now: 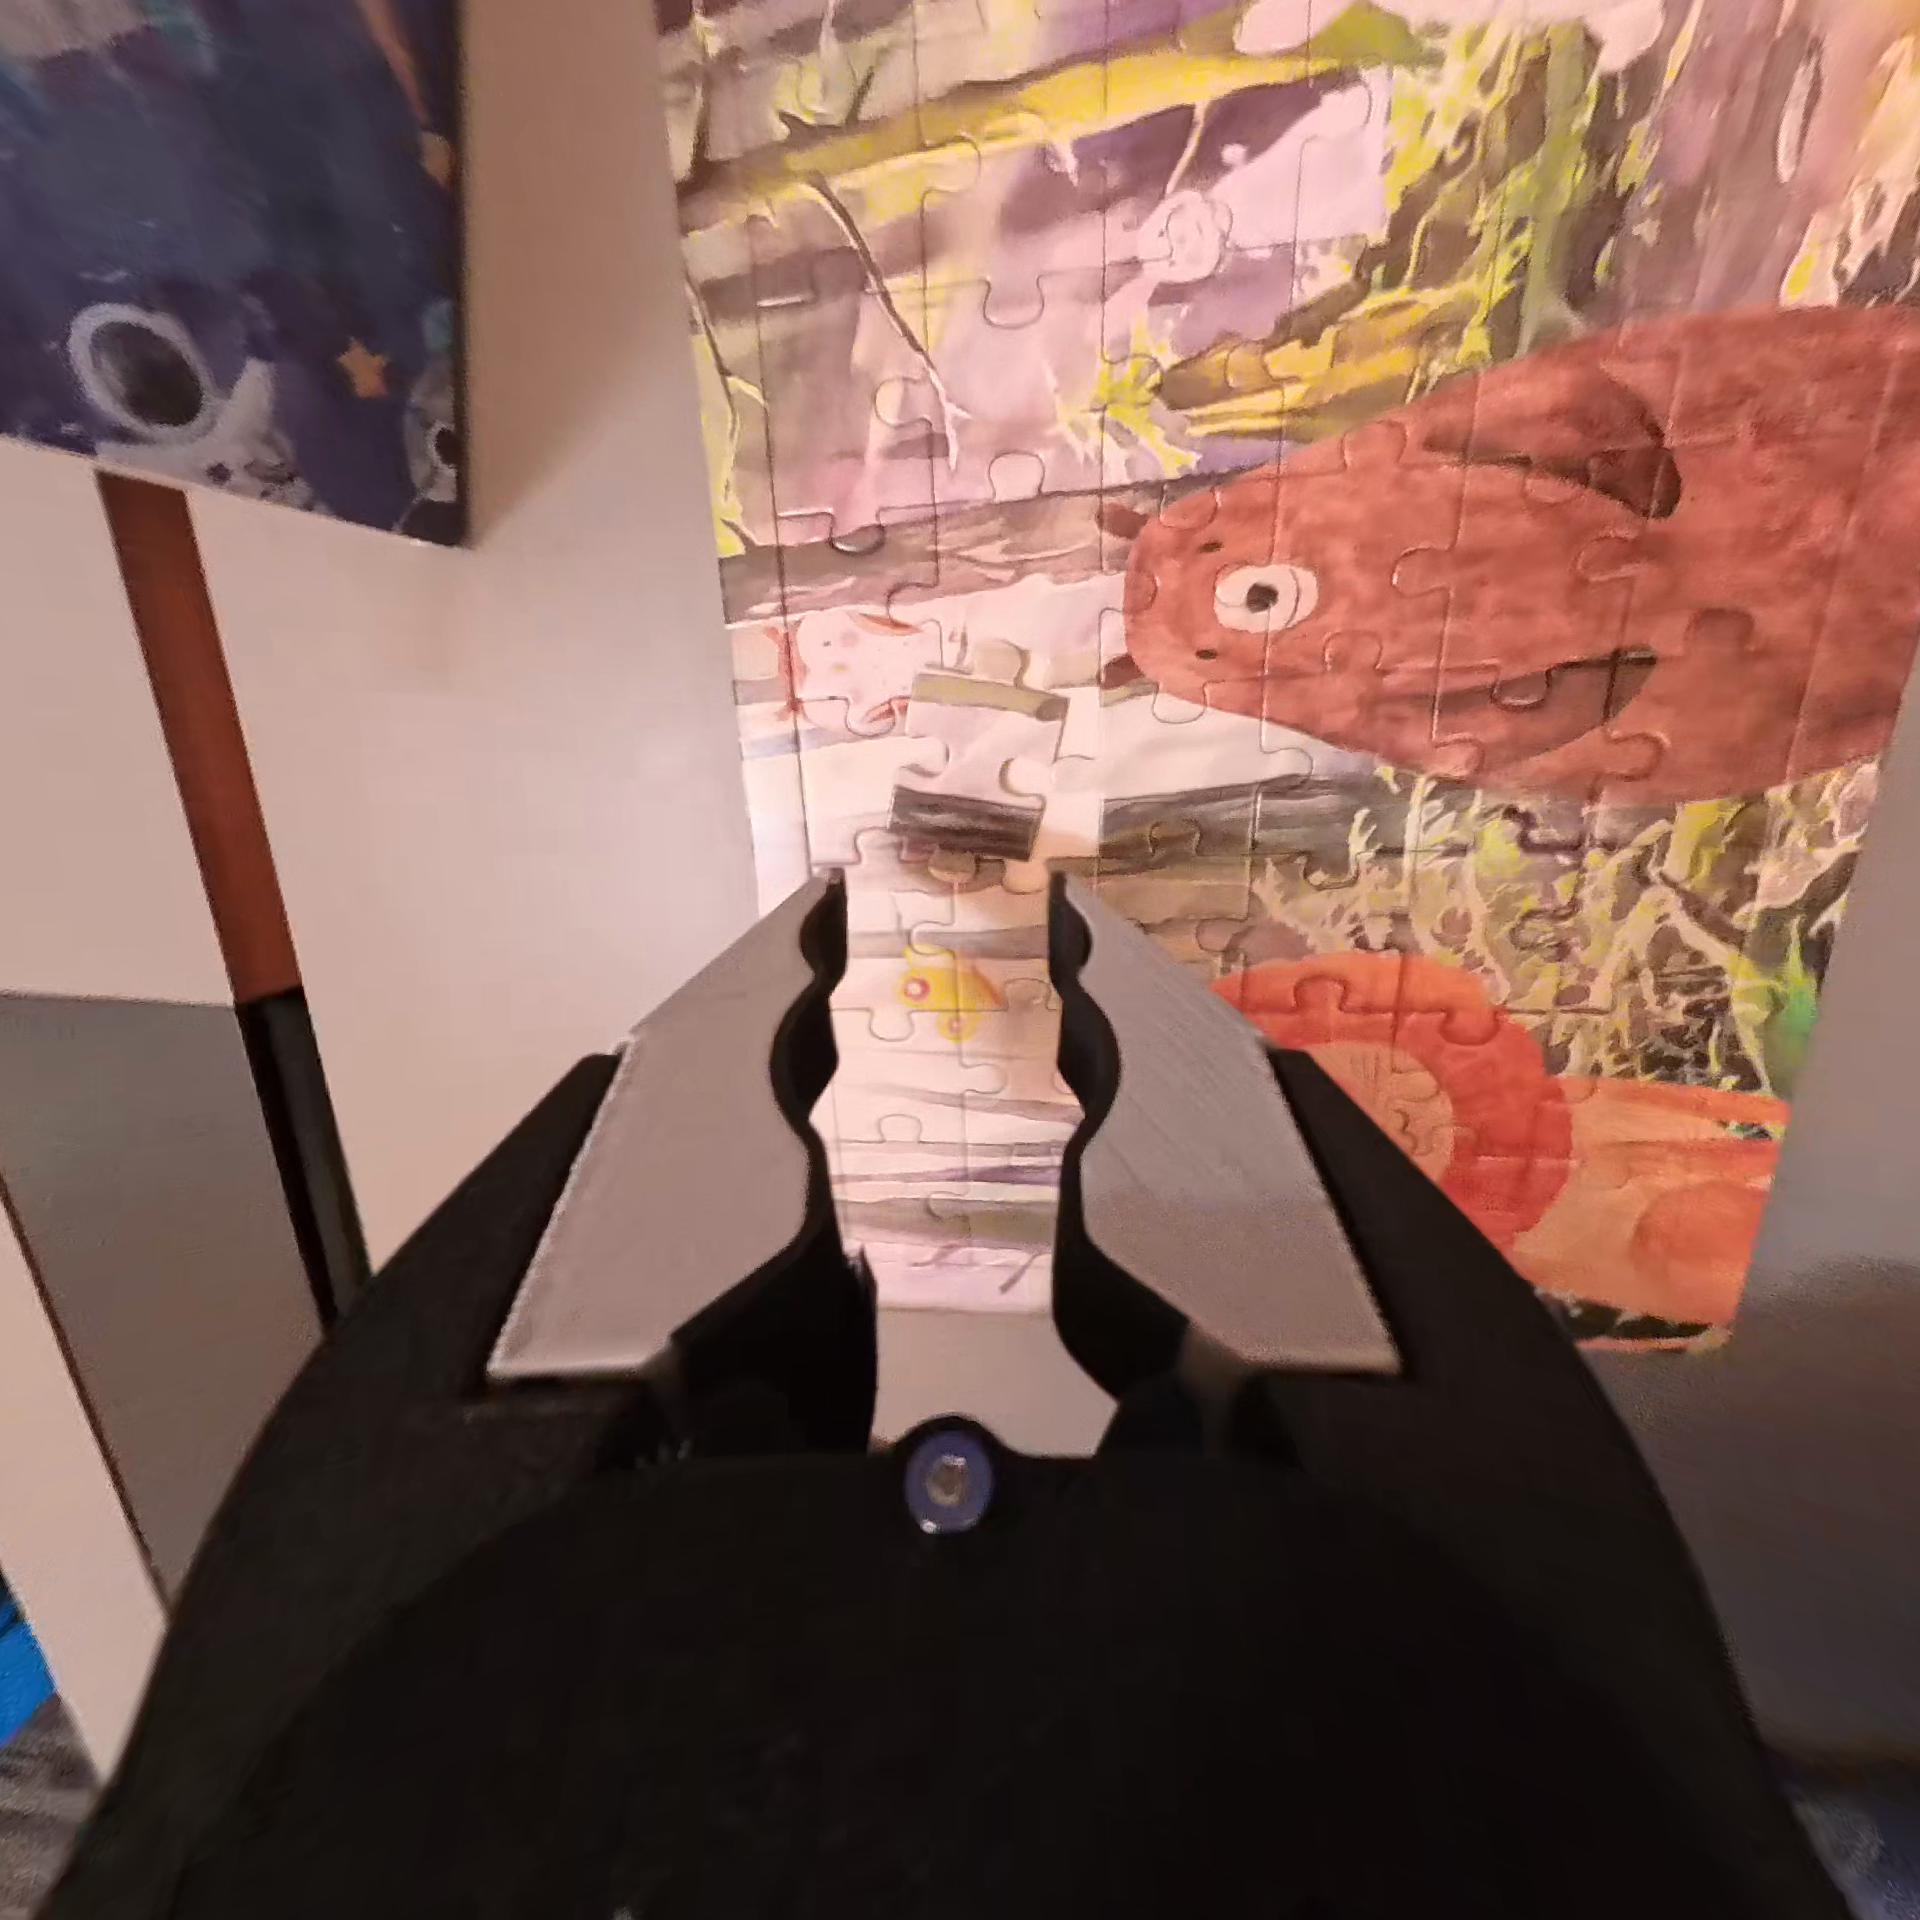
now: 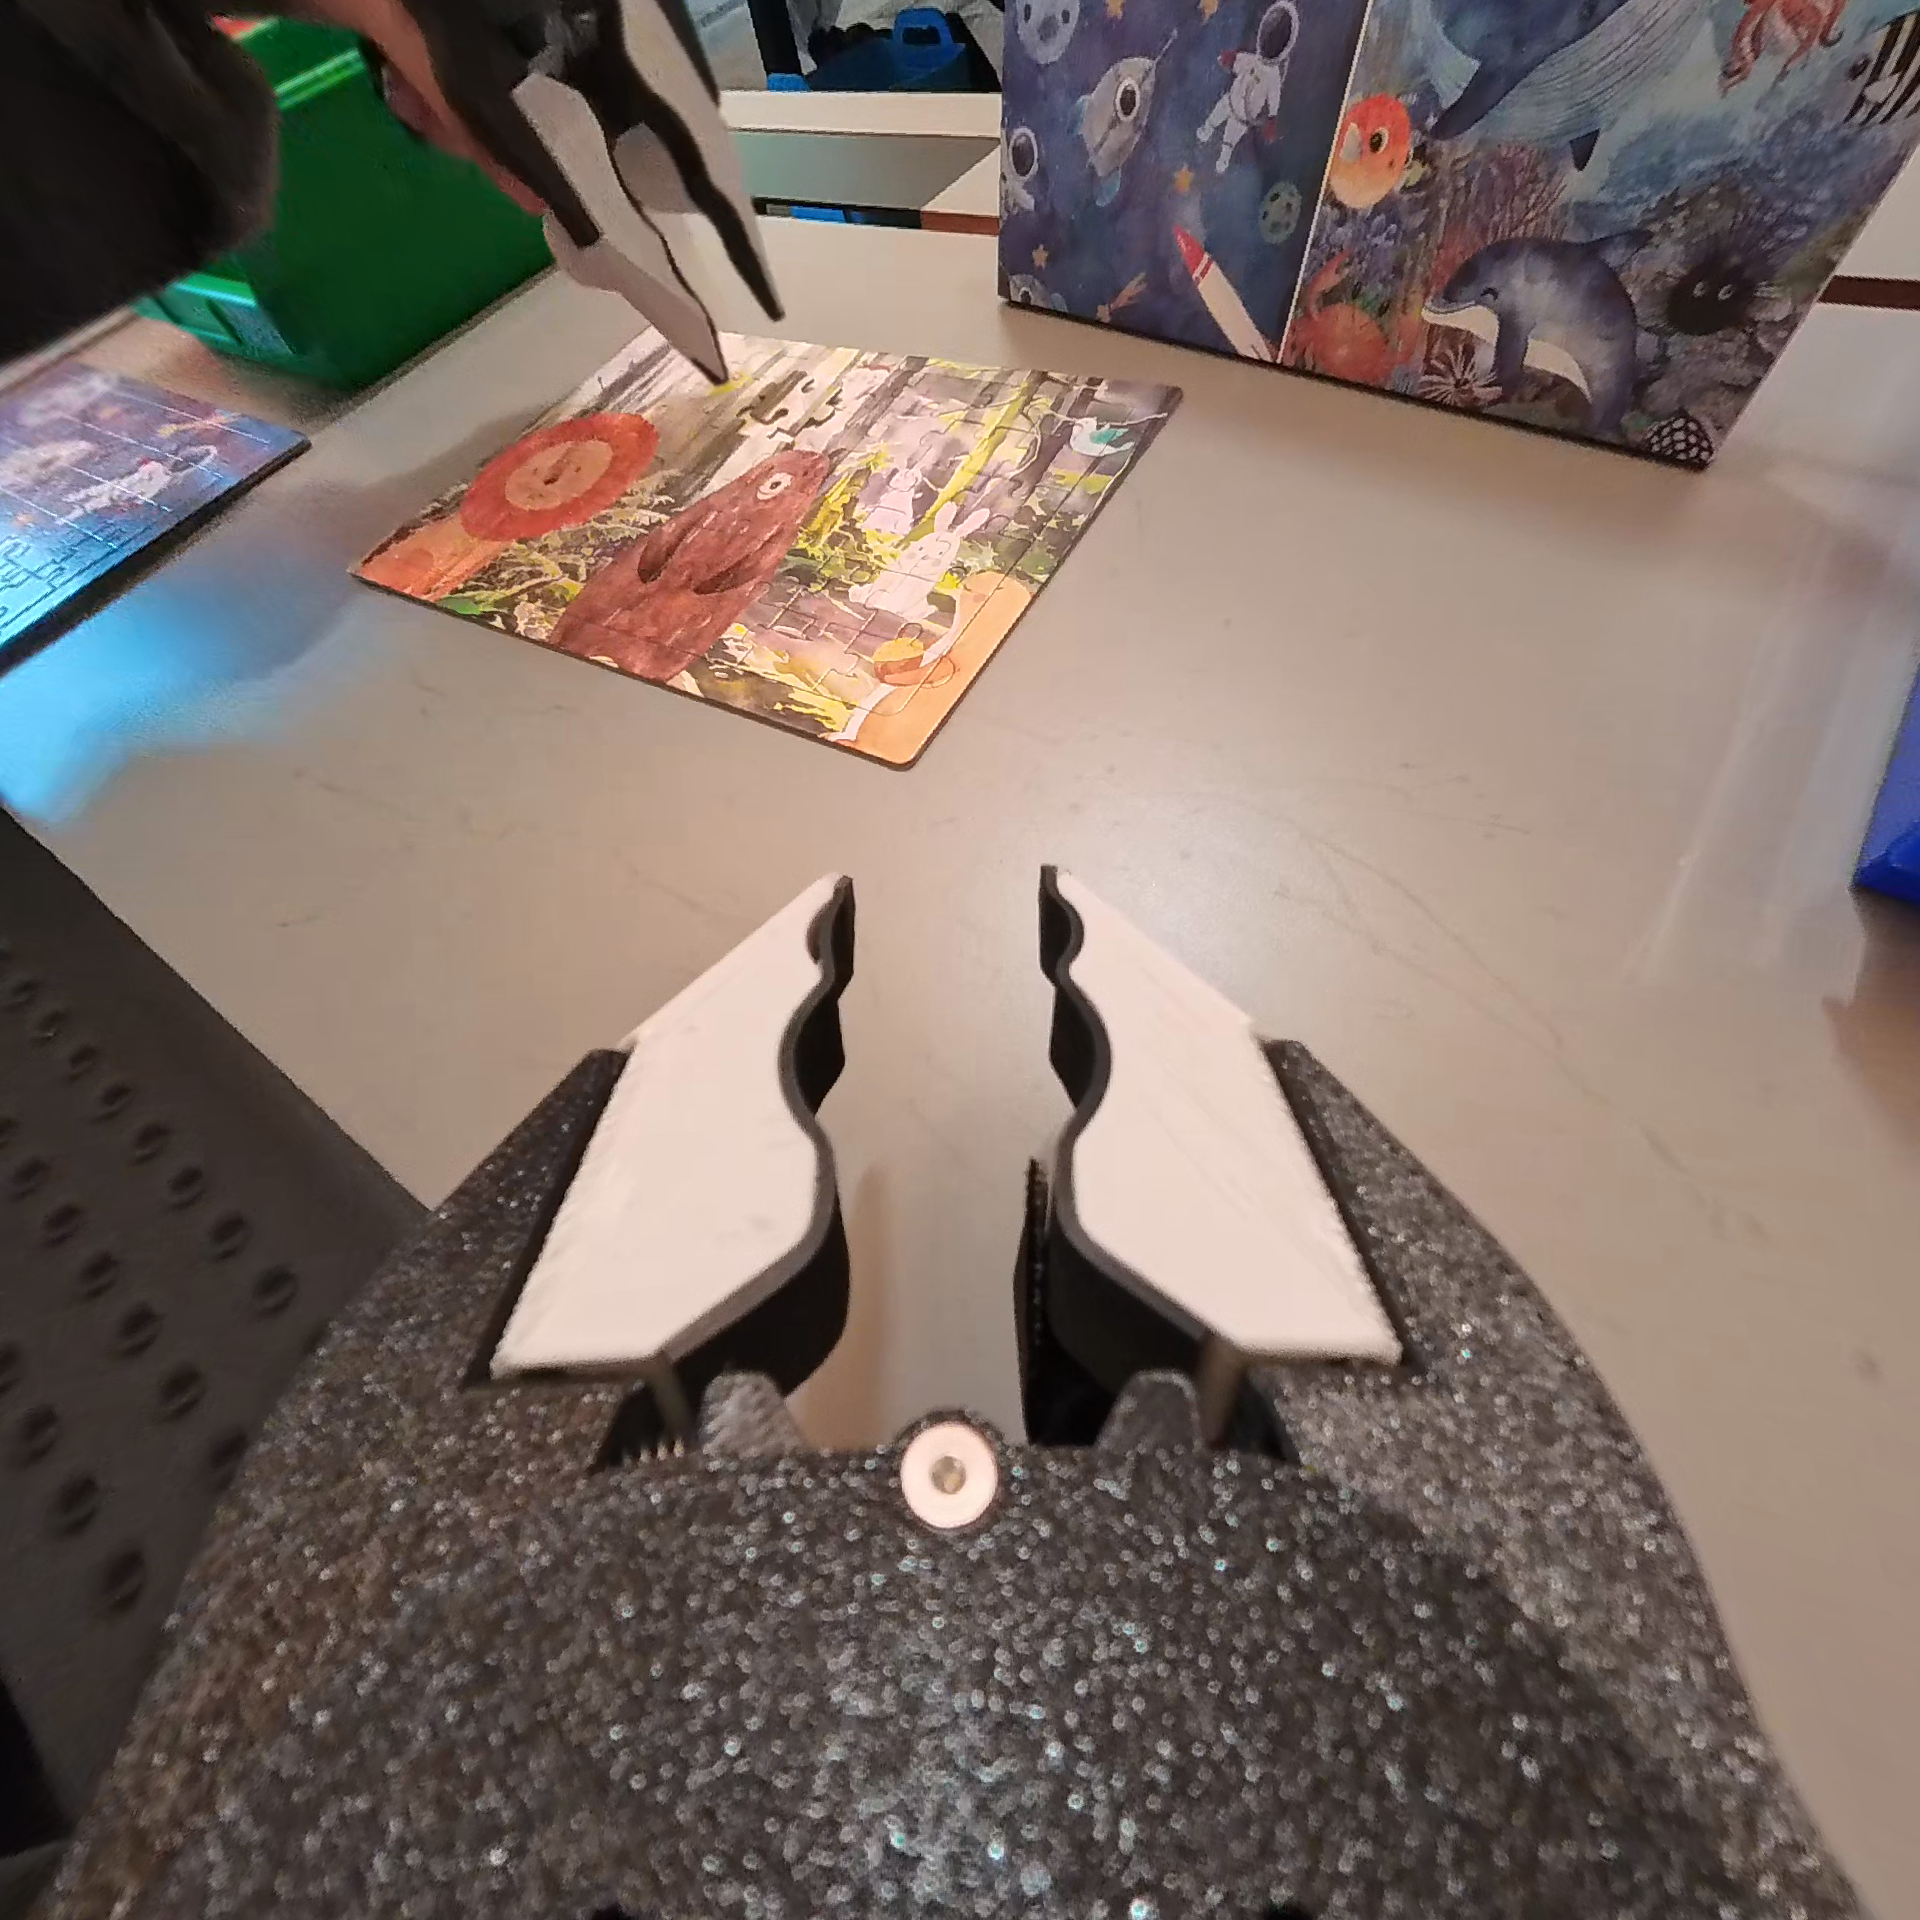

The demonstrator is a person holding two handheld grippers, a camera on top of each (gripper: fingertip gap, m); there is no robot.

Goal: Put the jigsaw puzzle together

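A forest jigsaw puzzle (image 1: pixel 1351 644) with a brown bear and an orange lion lies flat on the table; it also shows in the right wrist view (image 2: pixel 769 540). One loose piece (image 1: pixel 977 769) lies askew on the puzzle's pale part, over a gap, not seated. My left gripper (image 1: pixel 945 883) is open and empty, its fingertips just short of that piece. In the right wrist view the left gripper (image 2: pixel 746 341) hovers over the puzzle's far left corner. My right gripper (image 2: pixel 945 883) is open and empty over bare table, well short of the puzzle.
A blue picture box (image 2: pixel 1455 208) stands behind the puzzle on the right, and shows in the left wrist view (image 1: pixel 229 260). A second dark puzzle (image 2: pixel 104 478) lies at the left. A green bin (image 2: pixel 395 260) stands behind it. A blue object (image 2: pixel 1891 831) sits at the right edge. Some 35 centimetres of space lies between my two pairs of fingers. The forest jigsaw puzzle (image 1: pixel 1351 644) lies some 7 centimetres from my left tips, 25 centimetres from my right tips. It turns up in the right wrist view (image 2: pixel 737 505) as well.
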